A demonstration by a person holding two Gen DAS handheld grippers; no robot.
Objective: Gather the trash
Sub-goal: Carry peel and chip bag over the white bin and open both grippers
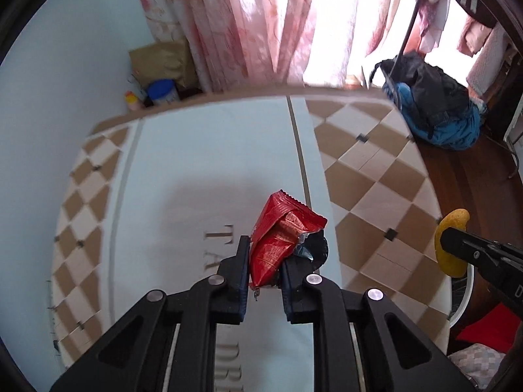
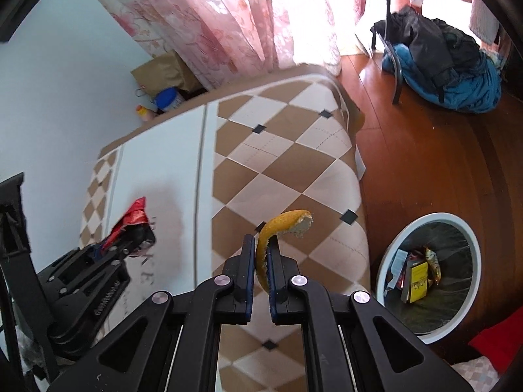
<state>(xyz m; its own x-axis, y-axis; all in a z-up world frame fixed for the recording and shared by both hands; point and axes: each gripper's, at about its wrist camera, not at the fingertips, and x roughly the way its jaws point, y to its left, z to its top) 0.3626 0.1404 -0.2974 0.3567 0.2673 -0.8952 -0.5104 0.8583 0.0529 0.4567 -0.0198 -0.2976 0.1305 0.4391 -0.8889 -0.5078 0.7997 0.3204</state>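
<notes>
My left gripper (image 1: 266, 254) is shut on a crumpled red wrapper (image 1: 278, 238) together with a dark scrap of packaging, held above the bed. The same wrapper (image 2: 132, 217) shows at the left of the right wrist view. My right gripper (image 2: 261, 245) is shut on a curled yellow fruit peel (image 2: 281, 225), also lifted over the bed. That peel (image 1: 449, 241) appears at the right edge of the left wrist view. A round white trash bin (image 2: 428, 277) lined with a dark bag stands on the floor to the right of the bed and holds several wrappers.
The bed (image 2: 278, 163) has a brown and white diamond cover with a pale centre panel. Pink curtains (image 2: 245, 16) hang behind it. A blue and black backpack (image 2: 451, 65) lies on the wooden floor. A brown paper bag (image 1: 160, 62) and a blue-lidded tub (image 1: 161, 91) sit by the wall.
</notes>
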